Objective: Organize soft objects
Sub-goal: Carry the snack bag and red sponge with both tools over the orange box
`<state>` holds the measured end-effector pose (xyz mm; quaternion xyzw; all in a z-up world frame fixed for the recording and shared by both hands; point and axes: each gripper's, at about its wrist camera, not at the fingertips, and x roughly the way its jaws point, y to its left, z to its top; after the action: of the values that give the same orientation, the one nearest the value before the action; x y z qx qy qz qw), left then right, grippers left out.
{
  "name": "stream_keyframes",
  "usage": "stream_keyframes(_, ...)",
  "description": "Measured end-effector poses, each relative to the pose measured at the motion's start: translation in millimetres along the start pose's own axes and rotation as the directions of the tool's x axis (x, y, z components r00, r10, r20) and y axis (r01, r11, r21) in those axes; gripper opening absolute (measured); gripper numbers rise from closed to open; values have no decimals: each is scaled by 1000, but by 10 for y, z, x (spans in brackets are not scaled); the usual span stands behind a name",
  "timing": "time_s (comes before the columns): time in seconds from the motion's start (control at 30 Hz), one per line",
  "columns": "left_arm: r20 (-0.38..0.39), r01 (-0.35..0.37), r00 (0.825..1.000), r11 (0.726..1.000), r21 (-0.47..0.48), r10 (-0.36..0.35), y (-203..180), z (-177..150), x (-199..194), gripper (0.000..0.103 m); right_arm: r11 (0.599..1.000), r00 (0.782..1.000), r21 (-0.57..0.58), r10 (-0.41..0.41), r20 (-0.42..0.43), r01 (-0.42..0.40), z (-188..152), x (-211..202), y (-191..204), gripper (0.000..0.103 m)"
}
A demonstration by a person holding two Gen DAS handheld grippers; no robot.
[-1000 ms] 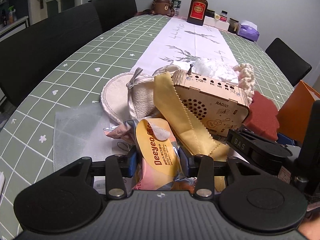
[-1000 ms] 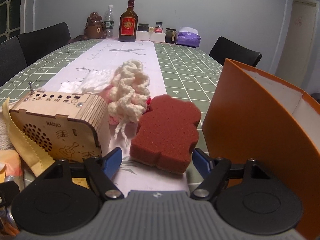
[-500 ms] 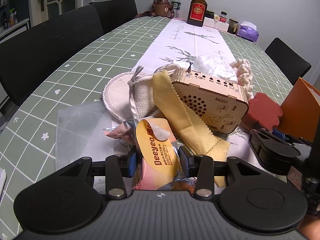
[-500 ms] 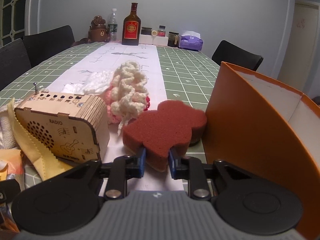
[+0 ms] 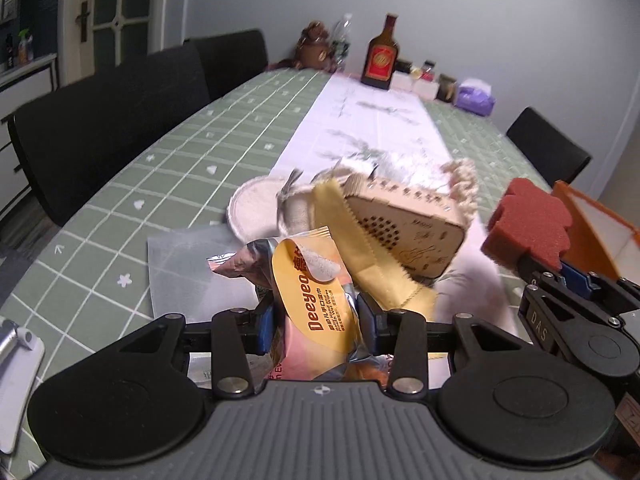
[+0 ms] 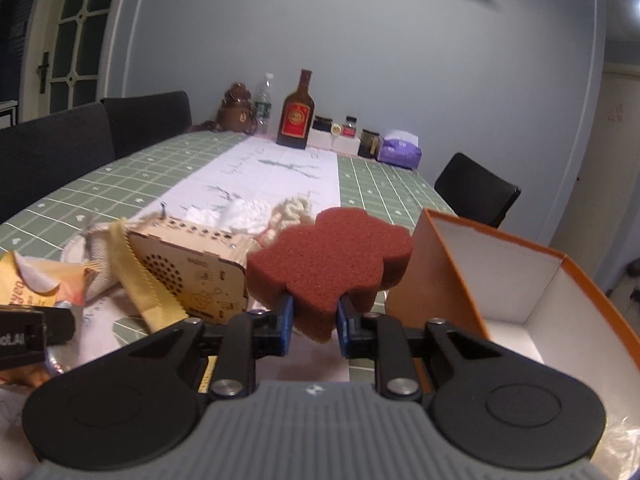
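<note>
**Two grippers, two soft loads**

Two tools grip: the left gripper [image 5: 316, 322] clamps a snack packet [image 5: 316, 296] above the cluttered tablecloth [image 5: 192, 156]; the right gripper [image 6: 314, 320] pinches a red sponge [image 6: 332, 256] beside the orange box [image 6: 532, 280], its visible white interior bare.

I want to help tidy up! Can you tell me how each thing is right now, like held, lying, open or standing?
red sponge: pinched in the right gripper, off the table
snack packet: clamped in the left gripper
orange box: open, white inside
wooden radio: tilted in the pile
yellow cloth: draped against the radio
brown bottle: upright
</note>
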<state>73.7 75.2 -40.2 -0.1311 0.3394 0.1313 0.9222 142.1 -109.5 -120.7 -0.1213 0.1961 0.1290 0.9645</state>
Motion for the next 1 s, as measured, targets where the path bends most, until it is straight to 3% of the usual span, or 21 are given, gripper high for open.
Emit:
stream_keyframes(0.3,46,63,997,997,46,-65,-23,75,-372,46,991,992,-70,122,46,-118,87,-617,-64,20)
stream_keyframes(0.47,84,100,990,988,117,-110,-87,178,-599,46,975,979,-119,196,65,-187,170,-914,-156,20)
stream_keyframes(0.67,128,132,979,970,205,-161,-239,324,-833,46,958,970,-196,229,77,-211,244,-1151,-341,21)
stream_keyframes(1.0,177,170,955,930,327,-237,-692,500,-1023,46,944,957,-204,278,77,-258,539,-1389,-929,21)
